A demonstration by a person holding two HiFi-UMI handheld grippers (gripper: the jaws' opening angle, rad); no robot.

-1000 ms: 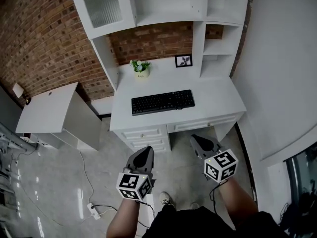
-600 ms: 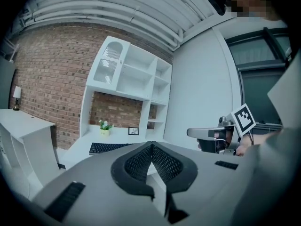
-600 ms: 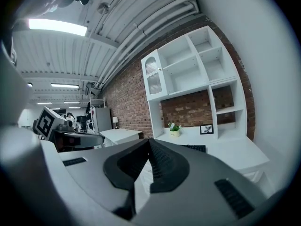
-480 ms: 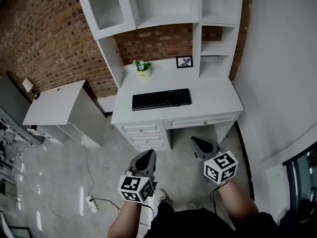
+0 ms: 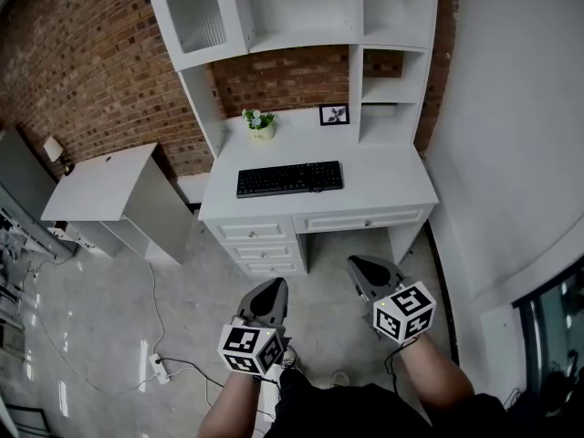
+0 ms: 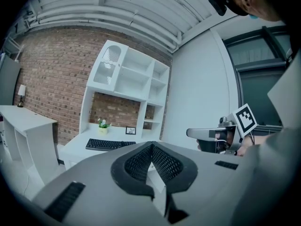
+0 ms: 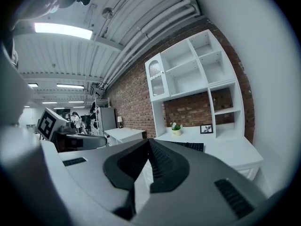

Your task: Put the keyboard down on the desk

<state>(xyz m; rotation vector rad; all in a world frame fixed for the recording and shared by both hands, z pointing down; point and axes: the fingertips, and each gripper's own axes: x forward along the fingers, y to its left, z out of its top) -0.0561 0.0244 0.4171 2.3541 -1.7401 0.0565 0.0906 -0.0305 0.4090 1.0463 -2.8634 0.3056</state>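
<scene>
The keyboard (image 5: pixel 289 179) lies flat on the white surface (image 5: pixel 388 188), with a potted plant (image 5: pixel 260 123) at its 11 o'clock and a framed picture (image 5: pixel 334 114) at its 1 o'clock. The left gripper (image 5: pixel 271 284) and right gripper (image 5: pixel 357 265) hang at 6 o'clock, well apart from it over the floor (image 5: pixel 324 286), jaws pressed together on nothing.

A: Colours on the desk?
B: Black keyboard (image 5: pixel 290 178) on a white tabletop (image 5: pixel 388 182). White shelf unit (image 5: pixel 301 12), red-brown brick wall (image 5: pixel 91 71).
A: Back edge?
B: Green plant (image 5: pixel 260 121) with white flowers and a pale yellow pot; black picture frame (image 5: pixel 334 114).
A: Tools?
B: Grey left gripper (image 5: pixel 273 285) and right gripper (image 5: pixel 355 264), black ribbed jaws, black-and-white square markers. Glossy grey floor (image 5: pixel 100 336).
</scene>
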